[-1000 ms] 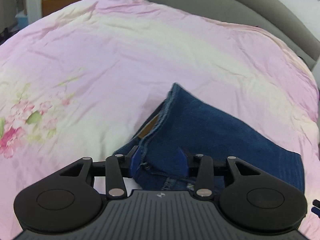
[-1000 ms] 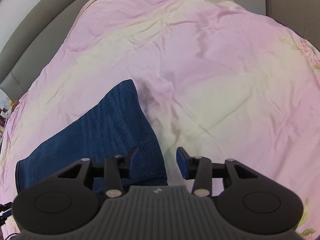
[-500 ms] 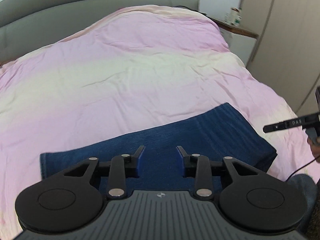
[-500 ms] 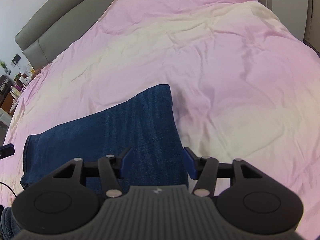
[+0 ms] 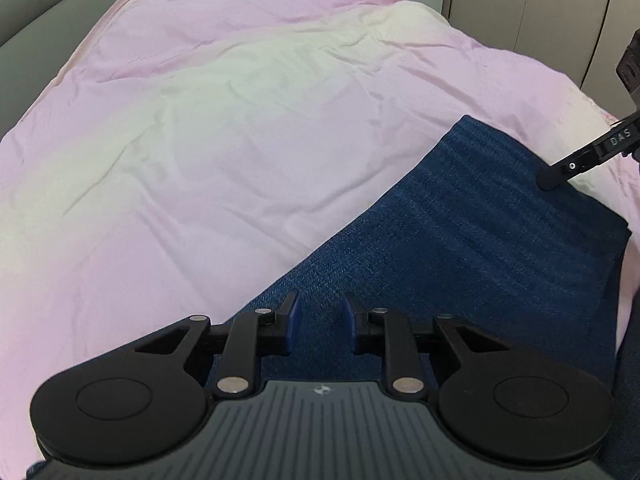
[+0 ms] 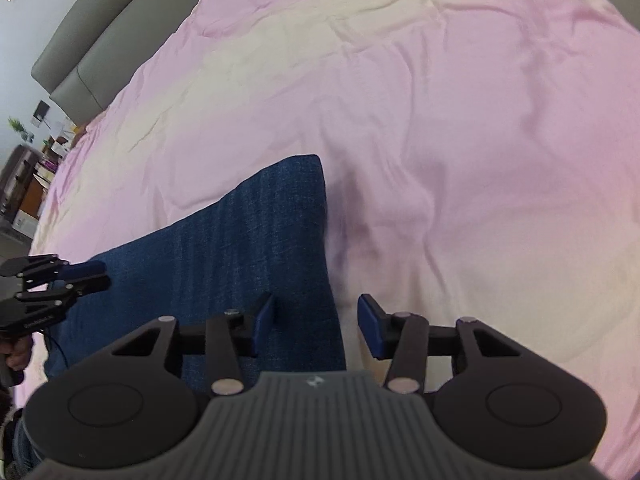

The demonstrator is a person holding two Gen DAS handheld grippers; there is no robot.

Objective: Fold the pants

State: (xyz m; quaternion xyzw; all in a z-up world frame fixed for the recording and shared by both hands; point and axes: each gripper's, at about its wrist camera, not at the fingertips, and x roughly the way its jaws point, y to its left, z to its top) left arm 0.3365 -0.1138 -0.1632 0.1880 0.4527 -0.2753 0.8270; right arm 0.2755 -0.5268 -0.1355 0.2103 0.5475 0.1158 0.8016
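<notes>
Jeans (image 5: 460,248) lay folded flat where my left gripper (image 5: 319,322) had earlier gripped them; both grippers, right (image 6: 316,320) included, hovered empty, jaws closing.

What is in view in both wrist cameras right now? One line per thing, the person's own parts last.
pants: one, dark blue denim, folded flat on the near part of the bed
bedspread: one, pink and cream, wrinkled, covers the bed
headboard: one, grey, padded, far end of the bed
wardrobe doors: pale beige, beside the bed
cluttered furniture: far corner of the room, too small to detail
left gripper: black, blue pads, over the pants, jaws closing, pads not pressing cloth
right gripper: black, blue pads, jaws closing astride the pants' edge, no grip
hand: one, on the left gripper's handle
</notes>
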